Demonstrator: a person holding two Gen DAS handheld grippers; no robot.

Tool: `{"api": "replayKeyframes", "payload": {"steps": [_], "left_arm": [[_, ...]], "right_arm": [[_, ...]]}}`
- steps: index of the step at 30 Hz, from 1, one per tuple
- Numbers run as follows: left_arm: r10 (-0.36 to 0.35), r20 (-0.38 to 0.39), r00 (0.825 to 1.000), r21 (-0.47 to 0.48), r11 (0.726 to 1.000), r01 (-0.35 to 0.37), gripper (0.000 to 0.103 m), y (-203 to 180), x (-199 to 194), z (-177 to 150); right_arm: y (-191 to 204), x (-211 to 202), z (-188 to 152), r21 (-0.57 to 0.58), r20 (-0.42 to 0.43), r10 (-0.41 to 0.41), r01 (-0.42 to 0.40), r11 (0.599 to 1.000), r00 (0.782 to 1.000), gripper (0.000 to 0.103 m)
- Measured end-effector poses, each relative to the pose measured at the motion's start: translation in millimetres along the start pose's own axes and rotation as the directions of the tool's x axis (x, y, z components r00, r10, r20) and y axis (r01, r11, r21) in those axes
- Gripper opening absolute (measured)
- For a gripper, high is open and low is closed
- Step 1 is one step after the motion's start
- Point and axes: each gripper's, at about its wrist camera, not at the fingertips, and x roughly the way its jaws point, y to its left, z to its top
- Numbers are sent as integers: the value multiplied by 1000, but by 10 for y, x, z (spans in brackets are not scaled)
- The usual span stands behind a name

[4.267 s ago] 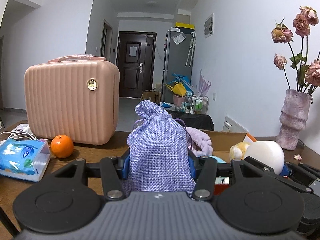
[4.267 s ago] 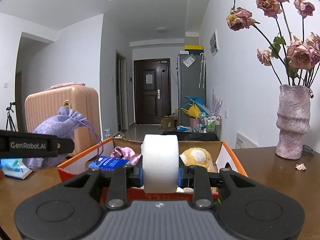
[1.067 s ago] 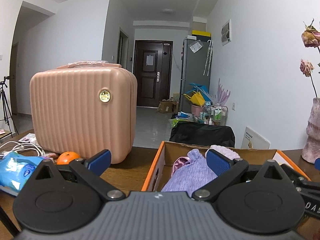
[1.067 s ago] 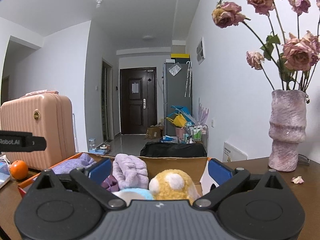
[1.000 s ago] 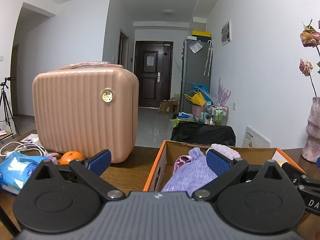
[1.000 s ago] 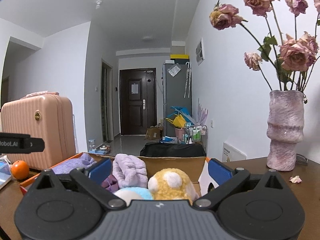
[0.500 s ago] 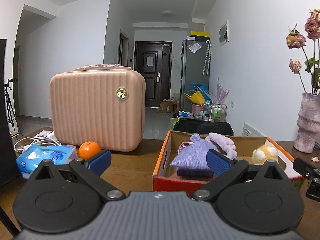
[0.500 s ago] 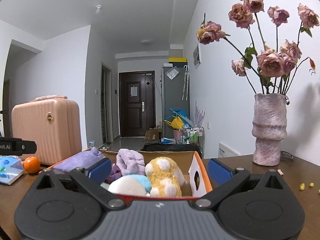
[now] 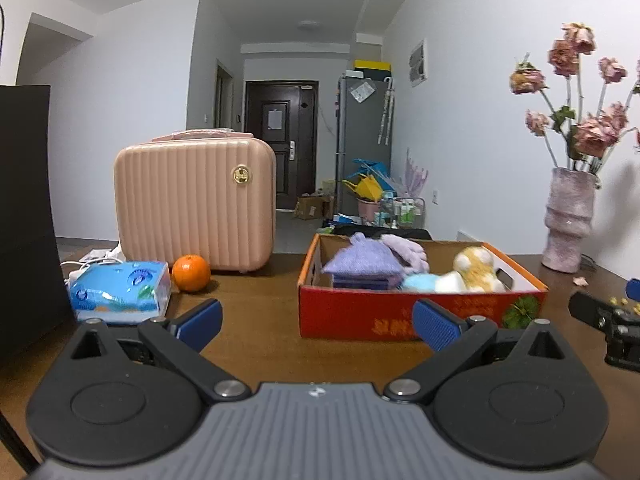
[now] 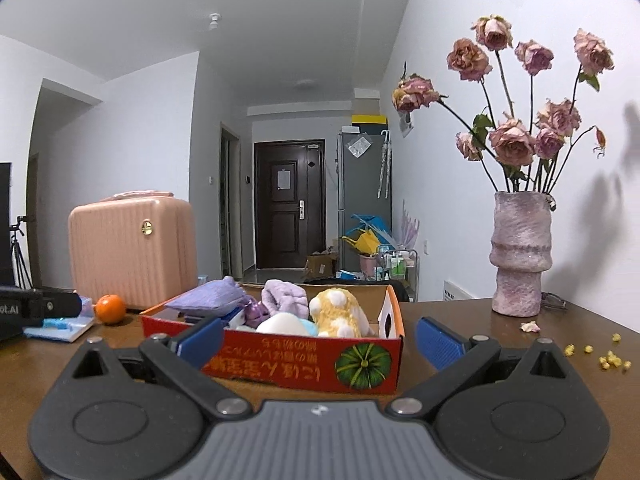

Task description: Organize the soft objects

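Both tongs [image 9: 316,322] [image 10: 320,340] wide apart, empty

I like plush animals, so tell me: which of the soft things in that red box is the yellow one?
The yellow plush toy at the box's right end, fuzzy with white patches; its neighbours are lilac, purple or pale blue-white.

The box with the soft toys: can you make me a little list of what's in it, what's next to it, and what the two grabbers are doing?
box: red cardboard box on the brown table
inside: purple pouch, lilac fluffy thing, yellow plush toy, white ball
left of box: orange, tissue pack, pink suitcase
right of box: vase of dried roses
left gripper: jaws open, empty
right gripper: jaws open, empty
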Motion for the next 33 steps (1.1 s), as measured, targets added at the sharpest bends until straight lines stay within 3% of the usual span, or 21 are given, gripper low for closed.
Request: {"api": "replayKeyframes", "payload": {"steps": [8,18,22,33], "left_arm": [[-35,-5,999,5,999,35,103,-7,-464,-196],[-85,-17,996,55,995,85,103,-55,-1026,-421],[-101,-26,995,51,993,103,103,-47,-1202,-489],[-117,-47,992,77,990,120,103,-98,-1449,-646]], "right_arm": [[17,-519,-56,-3,-3,3,-3,1000,1000,103],[99,-1145,-203,-24,-83,15,-17,1000,996,103],[122,-1354,-235,-39,-131,5,-11,999,991,103],[136,-1722,-182,-50,-143,-18,11,999,990,103]]}}
